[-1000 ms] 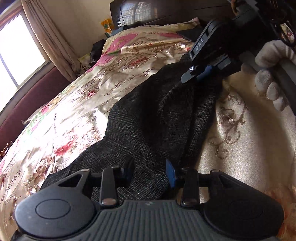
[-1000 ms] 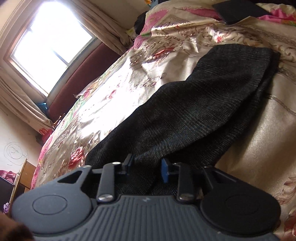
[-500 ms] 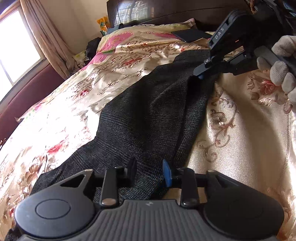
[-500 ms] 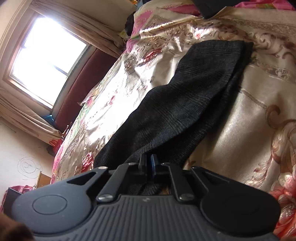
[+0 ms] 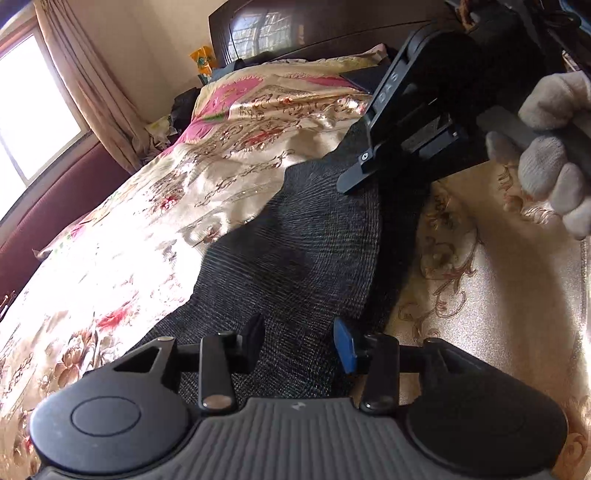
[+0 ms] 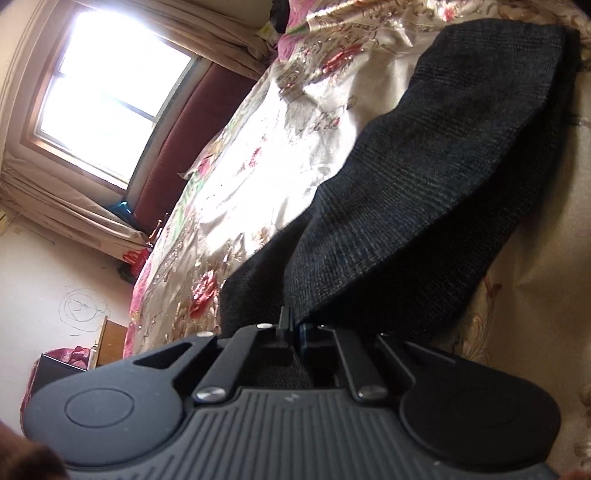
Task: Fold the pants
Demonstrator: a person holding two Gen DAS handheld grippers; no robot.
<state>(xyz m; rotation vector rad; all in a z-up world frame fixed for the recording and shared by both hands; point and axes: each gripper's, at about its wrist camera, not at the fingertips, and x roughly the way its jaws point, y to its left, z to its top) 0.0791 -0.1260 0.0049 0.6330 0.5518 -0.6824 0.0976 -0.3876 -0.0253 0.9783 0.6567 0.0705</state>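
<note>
One pair of pants [image 5: 295, 251], dark charcoal woven cloth with a faint check and a coarse, ribbed look, lies lengthwise on a glossy cream-gold satin bedspread [image 5: 184, 206] patterned with red and pink flowers and scrolls, one layer lifted off the other near the right gripper. Right gripper [image 6: 293, 328]: fingers pressed together, pinching a raised edge of the cloth; left gripper [image 5: 299, 341]: fingers spread, low over the near end of the fabric. Surroundings: white-gloved hand [image 5: 554, 147], dark wooden headboard [image 5: 295, 33], beige curtains [image 5: 92, 103], bright window [image 6: 110, 85].
</note>
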